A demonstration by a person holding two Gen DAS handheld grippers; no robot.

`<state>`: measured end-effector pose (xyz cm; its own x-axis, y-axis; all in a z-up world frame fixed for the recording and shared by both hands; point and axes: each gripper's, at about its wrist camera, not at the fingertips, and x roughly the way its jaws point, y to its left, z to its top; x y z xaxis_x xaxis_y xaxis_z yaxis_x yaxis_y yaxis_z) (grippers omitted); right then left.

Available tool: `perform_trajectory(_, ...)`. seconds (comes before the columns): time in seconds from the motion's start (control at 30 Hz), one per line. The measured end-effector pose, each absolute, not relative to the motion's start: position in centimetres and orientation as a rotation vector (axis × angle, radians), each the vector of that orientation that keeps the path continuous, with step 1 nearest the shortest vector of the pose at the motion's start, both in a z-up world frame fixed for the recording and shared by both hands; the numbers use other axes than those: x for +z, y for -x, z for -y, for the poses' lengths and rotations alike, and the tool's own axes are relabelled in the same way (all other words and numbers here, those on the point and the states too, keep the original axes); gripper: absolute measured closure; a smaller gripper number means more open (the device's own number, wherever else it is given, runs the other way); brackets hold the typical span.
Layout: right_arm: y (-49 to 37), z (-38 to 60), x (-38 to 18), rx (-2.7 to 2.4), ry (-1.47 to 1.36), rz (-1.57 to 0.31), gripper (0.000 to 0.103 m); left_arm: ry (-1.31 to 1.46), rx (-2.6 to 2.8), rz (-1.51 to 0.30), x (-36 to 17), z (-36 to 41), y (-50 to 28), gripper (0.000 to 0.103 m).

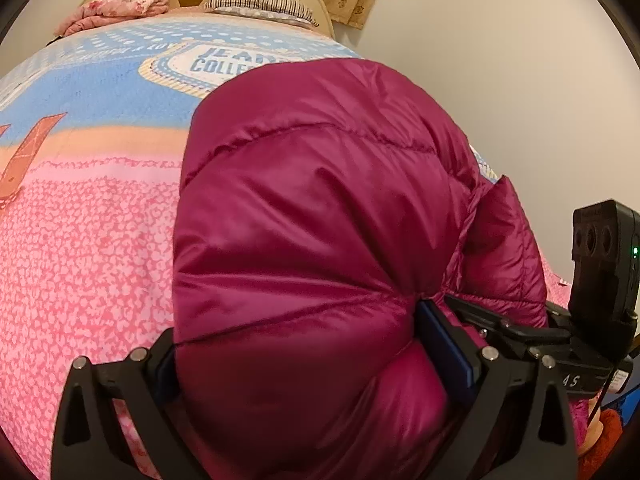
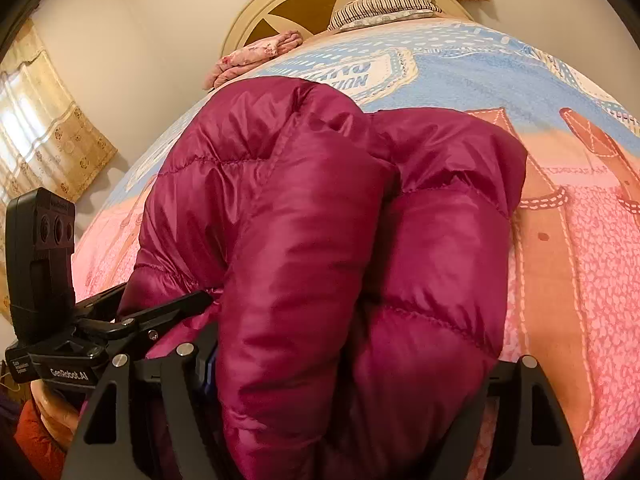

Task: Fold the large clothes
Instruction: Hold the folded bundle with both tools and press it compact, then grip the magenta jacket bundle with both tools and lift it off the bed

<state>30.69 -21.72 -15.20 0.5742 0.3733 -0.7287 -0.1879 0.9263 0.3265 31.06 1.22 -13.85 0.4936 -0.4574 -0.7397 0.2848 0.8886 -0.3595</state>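
Magenta puffer jacket (image 1: 320,208) lies bunched on the bed (image 1: 92,240), near edge, w/ pink-and-blue blanket under it. Looks already doubled over: right wrist view shows two thick rolls side by side, so approx. one fold is in. Left gripper (image 1: 312,360) has both fingers clamped on a fat wad of the quilted fabric, puckers radiating from the right pad. Right gripper (image 2: 352,380) straddles the near end of the bundle, jaws wide, fabric filling the gap; pads seem to press it, though the right finger is mostly hidden. Still left, I'd say: flatten, square it up, maybe one more fold. Pillow (image 1: 260,4) and folded pink cloth (image 1: 116,10) sit far off by the headboard.
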Motion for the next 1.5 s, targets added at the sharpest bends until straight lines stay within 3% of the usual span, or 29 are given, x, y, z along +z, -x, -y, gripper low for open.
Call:
perform_trajectory(0.2, -30.3, 21.8, -15.3, 0.328, -0.216, -0.902, 0.028, 0.196, -0.456, -0.945, -13.8, -1.2, -30.8, 0.002)
perform_trajectory(0.37, -29.3, 21.4, -14.9, 0.299, -0.211, -0.896, 0.038, 0.195, -0.453, -0.916, -13.6, -1.4, -29.6, 0.017)
perform_trajectory(0.57, -27.2, 20.8, -14.4, 0.305, -0.261, -0.915, 0.052, 0.258, -0.463, -0.928, -13.2, -2.2, -27.3, 0.029)
perform_trajectory(0.9, -24.5, 21.0, -14.9, 0.342, -0.328, -0.892, 0.053, 0.308, -0.470, -0.916, -13.5, -3.0, -25.0, 0.024)
perform_trajectory(1.13, -22.7, 19.7, -14.1, 0.296, -0.291, -0.884, 0.057, 0.326, -0.475, -0.898, -12.9, -3.3, -22.9, 0.035)
perform_trajectory(1.5, -18.5, 20.4, -12.4, 0.290, -0.338, -0.852, 0.065, 0.348, -0.464, -0.899, -11.0, -2.5, -19.8, 0.038)
